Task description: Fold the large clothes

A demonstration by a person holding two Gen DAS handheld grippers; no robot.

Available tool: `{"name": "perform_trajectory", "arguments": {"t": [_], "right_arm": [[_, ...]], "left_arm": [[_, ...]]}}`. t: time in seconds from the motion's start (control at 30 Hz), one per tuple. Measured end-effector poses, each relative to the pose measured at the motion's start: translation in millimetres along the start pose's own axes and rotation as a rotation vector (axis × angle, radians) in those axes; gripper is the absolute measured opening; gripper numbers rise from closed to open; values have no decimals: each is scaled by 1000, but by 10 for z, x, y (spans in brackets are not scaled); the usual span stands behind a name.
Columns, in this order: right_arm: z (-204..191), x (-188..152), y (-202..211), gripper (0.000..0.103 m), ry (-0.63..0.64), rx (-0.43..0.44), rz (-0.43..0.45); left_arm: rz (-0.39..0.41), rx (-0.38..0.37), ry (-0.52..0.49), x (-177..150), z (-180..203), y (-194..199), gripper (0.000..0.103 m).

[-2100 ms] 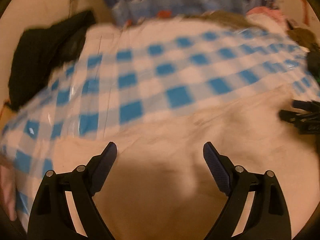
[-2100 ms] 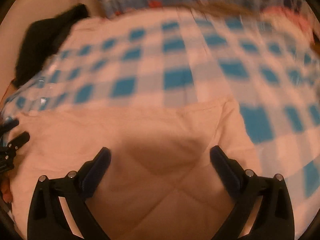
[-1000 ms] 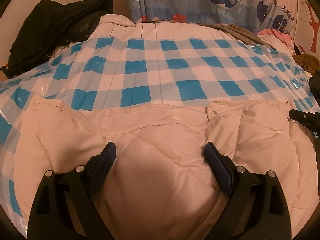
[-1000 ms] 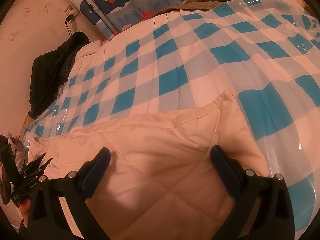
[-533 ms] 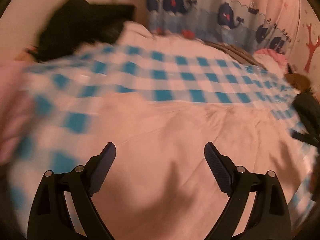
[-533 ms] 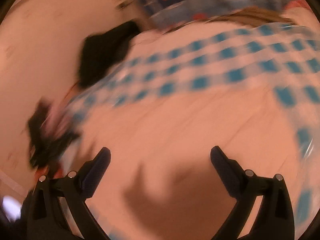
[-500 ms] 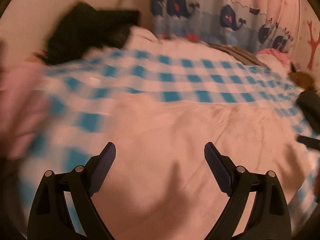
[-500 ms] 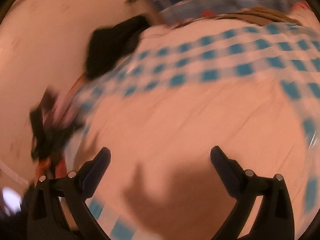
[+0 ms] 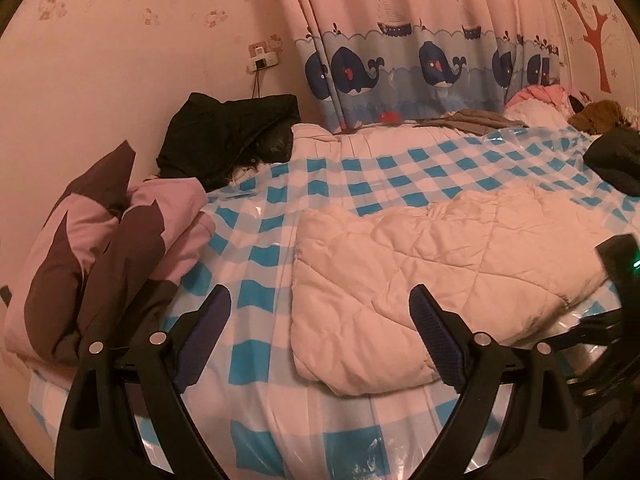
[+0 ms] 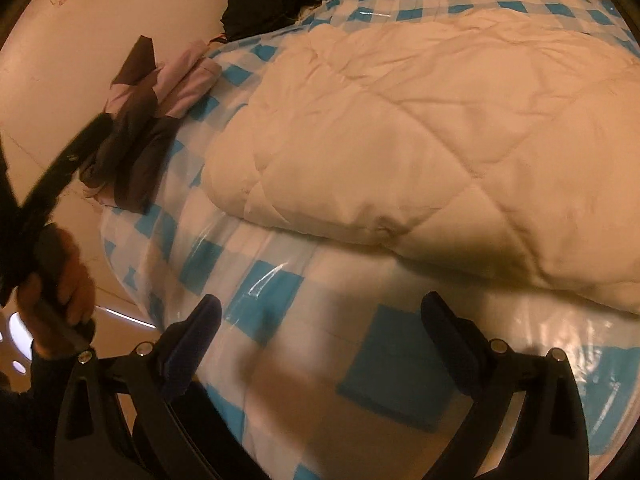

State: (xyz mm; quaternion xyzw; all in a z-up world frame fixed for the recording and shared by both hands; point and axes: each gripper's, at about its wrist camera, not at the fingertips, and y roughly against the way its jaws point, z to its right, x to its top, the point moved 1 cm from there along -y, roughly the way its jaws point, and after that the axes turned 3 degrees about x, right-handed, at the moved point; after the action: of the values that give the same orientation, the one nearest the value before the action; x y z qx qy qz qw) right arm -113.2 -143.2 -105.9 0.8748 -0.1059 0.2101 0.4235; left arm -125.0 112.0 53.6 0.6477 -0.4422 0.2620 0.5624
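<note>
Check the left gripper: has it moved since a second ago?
Yes. The left gripper has backed off the quilted garment, which earlier filled its jaws, towards the bed's near edge.

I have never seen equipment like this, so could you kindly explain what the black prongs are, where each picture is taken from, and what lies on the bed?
There is no robot here. A person holds a pair of tongs in each hand, each with a wide-angle camera looking along its two prongs. One picture is from the left tongs, the other from the right tongs. Both are open and hold nothing. On the checked sheet lies a folded cream quilted coat. A pink and brown garment and a black jacket lie near the wall. The person's left hand shows in the right view.
</note>
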Motion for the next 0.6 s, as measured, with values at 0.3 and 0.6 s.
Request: {"name": "perform_trajectory", "arguments": {"t": [0.3, 0.6], "right_arm": [[-17, 123, -95, 96, -21, -36, 71], [9, 175, -77, 96, -28, -19, 124]], "left_arm": [[-3, -12, 37, -105, -79, 74, 87], [-16, -26, 60, -163, -114, 86, 87]]}}
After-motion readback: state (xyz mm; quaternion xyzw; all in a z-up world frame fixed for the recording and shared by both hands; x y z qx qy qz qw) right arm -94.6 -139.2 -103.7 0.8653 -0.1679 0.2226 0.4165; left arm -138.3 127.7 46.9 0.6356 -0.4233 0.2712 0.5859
